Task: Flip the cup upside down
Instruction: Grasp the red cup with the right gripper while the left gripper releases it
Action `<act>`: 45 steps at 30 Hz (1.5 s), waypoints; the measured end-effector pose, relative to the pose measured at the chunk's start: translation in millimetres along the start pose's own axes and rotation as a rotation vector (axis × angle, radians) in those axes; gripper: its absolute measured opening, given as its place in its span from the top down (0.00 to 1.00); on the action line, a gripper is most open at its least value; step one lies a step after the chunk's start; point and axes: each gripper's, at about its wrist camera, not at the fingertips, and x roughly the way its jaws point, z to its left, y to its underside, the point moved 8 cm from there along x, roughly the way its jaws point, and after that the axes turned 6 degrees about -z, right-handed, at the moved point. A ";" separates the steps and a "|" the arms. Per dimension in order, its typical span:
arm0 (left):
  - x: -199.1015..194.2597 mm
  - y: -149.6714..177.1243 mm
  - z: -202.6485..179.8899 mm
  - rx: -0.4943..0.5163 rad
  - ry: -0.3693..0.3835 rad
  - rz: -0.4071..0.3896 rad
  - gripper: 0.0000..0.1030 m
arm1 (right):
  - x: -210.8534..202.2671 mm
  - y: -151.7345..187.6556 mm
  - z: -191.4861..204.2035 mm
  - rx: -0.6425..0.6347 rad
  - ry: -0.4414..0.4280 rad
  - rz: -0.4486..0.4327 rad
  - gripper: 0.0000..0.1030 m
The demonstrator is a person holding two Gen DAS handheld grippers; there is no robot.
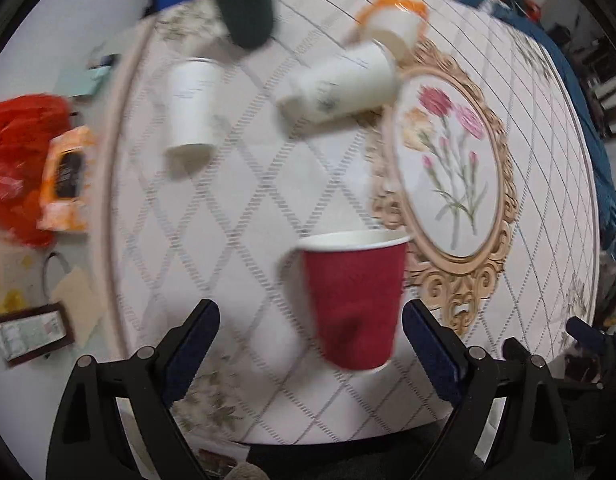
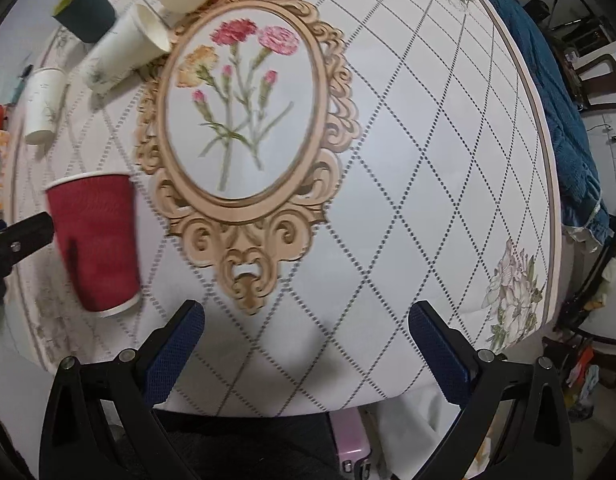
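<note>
Red cup (image 1: 354, 300): paper, ribbed wall, white rim. Stands mouth up on the quilted cover (image 1: 243, 216), just left of the gold oval frame (image 1: 504, 184) printed round a flower motif. Lower wall shows a dent. In the left wrist view it sits ahead of the jaws, nearer the right finger, touching neither. In the right wrist view it stands at the left edge (image 2: 93, 240).

Left gripper (image 1: 310, 322): jaws wide apart, holding nothing; blue pads face inward. Part of it enters the right wrist view from the left, just beside the red cup; contact cannot be told.

Right gripper (image 2: 305, 320): jaws wide apart, holding nothing, over bare quilted cover below the oval frame, well apart from the red cup.

Other cups, far side of the cover:
- White cup (image 1: 189, 108), mouth down.
- White cup on its side (image 1: 338, 80), faint floral print, mouth toward the frame.
- Orange-and-white cup (image 1: 394, 22), tipped over, touching the lying white cup.
- Dark green cup (image 1: 245, 8), yellow inside, mouth up.

Surroundings: red plastic bag (image 1: 17, 148) and orange packet (image 1: 65, 178) beyond the cover's left edge; blue cloth (image 2: 564, 120) along its right edge. Left wrist view is motion-blurred.
</note>
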 end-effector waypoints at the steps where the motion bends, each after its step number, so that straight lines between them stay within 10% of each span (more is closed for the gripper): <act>1: -4.1 2.9 9.0 -0.008 -0.014 -0.010 0.09 | -4.4 2.4 3.4 0.001 -0.012 -0.006 0.00; 17: -18.6 63.1 115.5 -0.199 -0.093 -0.034 0.09 | -56.0 30.9 113.0 -0.202 -0.139 -0.080 0.00; 21: -9.0 73.4 129.9 -0.268 -0.136 -0.014 0.09 | -66.1 25.0 138.5 -0.536 -0.065 -0.139 0.00; 36: 46.5 111.1 135.8 -0.586 -0.215 0.041 0.04 | 9.1 70.1 137.7 -2.825 0.658 -0.591 0.00; 45: 68.0 137.4 135.9 -0.622 -0.228 0.093 0.04 | 55.7 81.2 132.0 -3.310 0.721 -0.707 0.00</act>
